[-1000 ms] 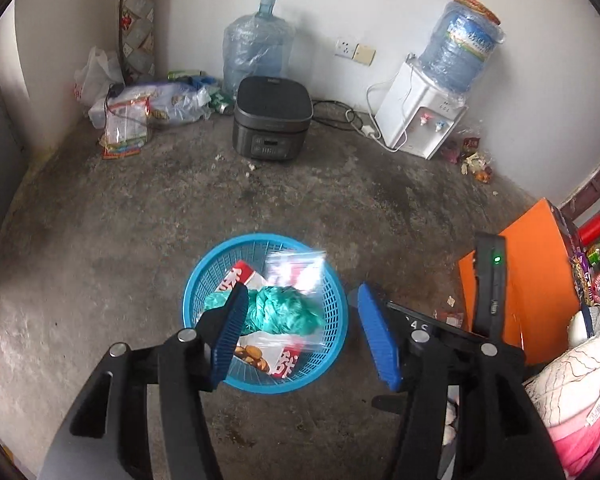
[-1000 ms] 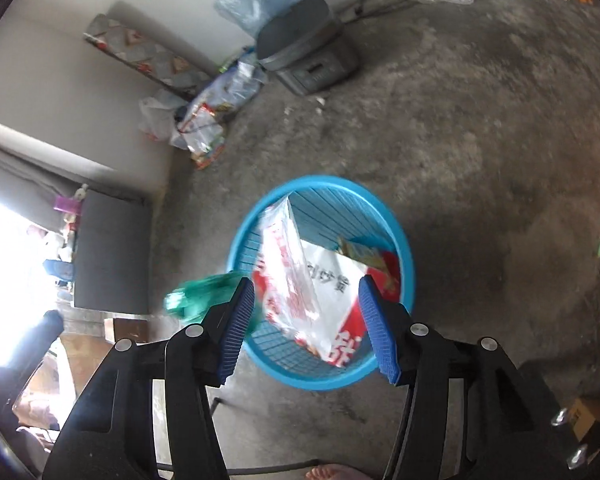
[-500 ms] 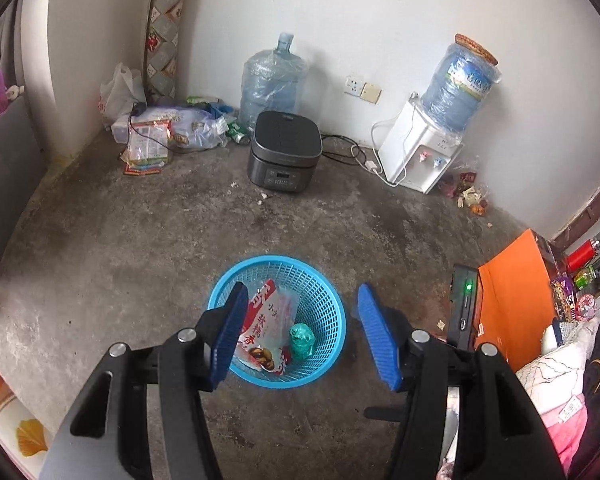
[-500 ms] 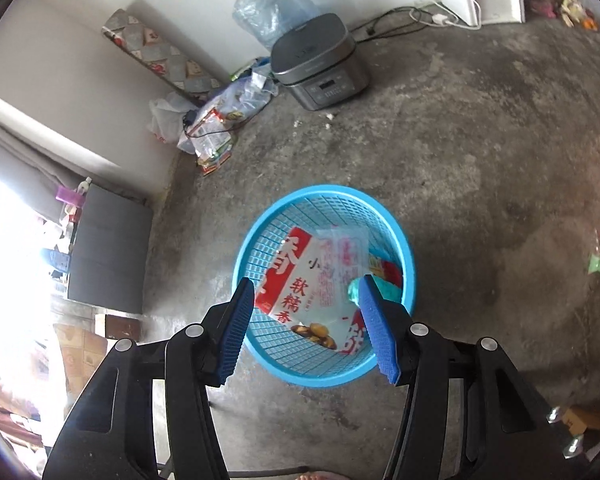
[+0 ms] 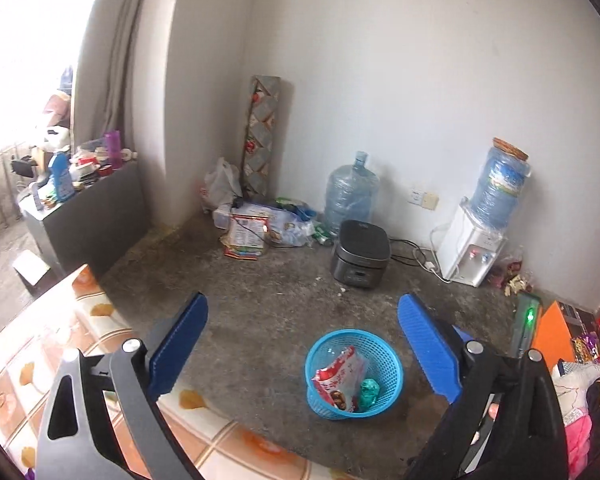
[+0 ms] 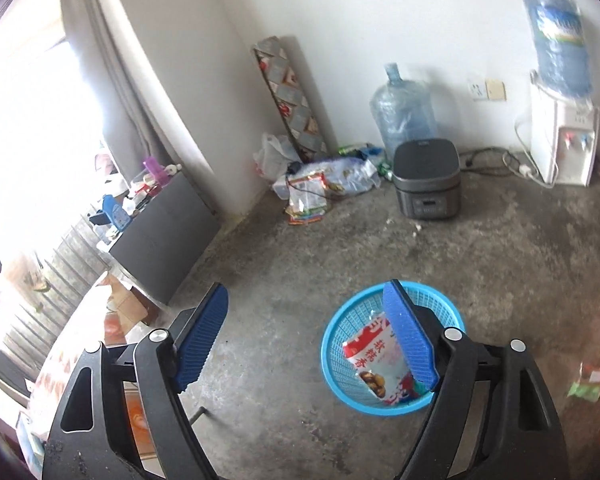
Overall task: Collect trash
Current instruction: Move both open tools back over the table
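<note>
A blue plastic basket (image 5: 392, 364) (image 6: 440, 300) stands on the concrete floor. Inside lie a red-and-white snack bag (image 5: 338, 376) (image 6: 374, 354) and a crumpled green wrapper (image 5: 368, 391). My left gripper (image 5: 302, 346) hangs high above the floor, jaws opening wide, nothing between them. My right gripper (image 6: 306, 330) is also raised, jaws opening, empty; its right finger covers part of the basket in that view. A pile of wrappers and bags (image 5: 256, 226) (image 6: 320, 188) lies by the back wall.
A black rice cooker (image 5: 360, 252) (image 6: 426, 178), a big water bottle (image 5: 352, 196) and a white dispenser (image 5: 472, 252) line the far wall. A tiled surface (image 5: 52, 360) is at near left, a grey cabinet (image 6: 164, 240) at left, loose wrappers (image 6: 588, 384) at right.
Both grippers rose and pulled back from the basket, jaws spreading wider. The green wrapper and the clear bag, earlier between the jaws, now lie in the basket.
</note>
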Tool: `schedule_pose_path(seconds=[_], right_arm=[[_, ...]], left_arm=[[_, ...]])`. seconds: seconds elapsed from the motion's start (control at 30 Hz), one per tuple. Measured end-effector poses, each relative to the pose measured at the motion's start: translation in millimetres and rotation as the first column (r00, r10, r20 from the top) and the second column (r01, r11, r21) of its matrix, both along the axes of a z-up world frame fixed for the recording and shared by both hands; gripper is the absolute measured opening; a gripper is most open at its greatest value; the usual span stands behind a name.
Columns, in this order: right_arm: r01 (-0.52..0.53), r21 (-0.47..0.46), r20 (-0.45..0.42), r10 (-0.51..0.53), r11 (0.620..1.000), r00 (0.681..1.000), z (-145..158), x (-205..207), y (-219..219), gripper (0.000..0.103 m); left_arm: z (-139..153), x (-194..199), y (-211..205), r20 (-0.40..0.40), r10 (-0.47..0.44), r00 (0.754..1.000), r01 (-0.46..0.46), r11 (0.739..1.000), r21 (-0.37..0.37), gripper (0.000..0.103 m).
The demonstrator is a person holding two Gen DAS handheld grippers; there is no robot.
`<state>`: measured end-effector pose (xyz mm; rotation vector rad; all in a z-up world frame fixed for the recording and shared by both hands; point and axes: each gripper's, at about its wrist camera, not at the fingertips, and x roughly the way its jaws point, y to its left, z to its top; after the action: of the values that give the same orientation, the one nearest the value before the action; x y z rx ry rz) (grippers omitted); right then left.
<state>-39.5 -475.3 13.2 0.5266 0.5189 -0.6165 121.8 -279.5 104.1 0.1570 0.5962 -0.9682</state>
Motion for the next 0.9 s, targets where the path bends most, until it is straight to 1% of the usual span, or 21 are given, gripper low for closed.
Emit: schedule_pose_path(seconds=[0.07, 0.13, 0.2, 0.3, 0.43, 0.53, 0.67, 0.77, 0.9], right_arm=[[-0.036, -0.071, 0.009, 0.037, 0.997, 0.999, 16, 5, 16, 0.088], [-0.072, -0.141, 0.015, 0.075, 0.987, 0.997, 30, 9, 33, 0.094], [-0.108, -0.198, 0.014, 0.113, 0.974, 0.994, 40, 13, 50, 0.095], [-0.162, -0.247, 0.017, 0.171, 0.955, 0.985, 51, 20, 71, 0.095], [-0.217, -0.284, 0.069, 0.246, 0.934, 0.967, 65, 23, 98, 0.095], [-0.267, -0.309, 0.086, 0.306, 0.913, 0.948, 76, 30, 118, 0.095], [-0.336, -0.326, 0.09, 0.383, 0.884, 0.919, 86, 41, 142, 0.095], [-0.393, -0.319, 0.084, 0.438, 0.863, 0.895, 90, 52, 161, 0.095], [-0.479, -0.29, 0.067, 0.517, 0.829, 0.854, 89, 70, 186, 0.095]], left_arm=[[5, 1, 28, -0.002, 0.057, 0.998, -0.057, 0.998, -0.016, 0.095], [10, 4, 57, -0.01, 0.112, 0.994, -0.112, 0.993, -0.036, 0.095], [15, 5, 87, -0.015, 0.159, 0.987, -0.16, 0.985, -0.057, 0.095], [21, 4, 129, -0.016, 0.216, 0.976, -0.217, 0.973, -0.074, 0.095], [27, -3, 180, 0.012, 0.274, 0.962, -0.273, 0.959, -0.073, 0.095], [32, -9, 218, 0.036, 0.324, 0.945, -0.32, 0.944, -0.083, 0.095], [35, -16, 264, 0.046, 0.387, 0.921, -0.381, 0.919, -0.103, 0.095], [35, -20, 295, 0.043, 0.435, 0.9, -0.428, 0.897, -0.111, 0.095], [32, -27, 331, 0.04, 0.491, 0.871, -0.484, 0.868, -0.116, 0.095]])
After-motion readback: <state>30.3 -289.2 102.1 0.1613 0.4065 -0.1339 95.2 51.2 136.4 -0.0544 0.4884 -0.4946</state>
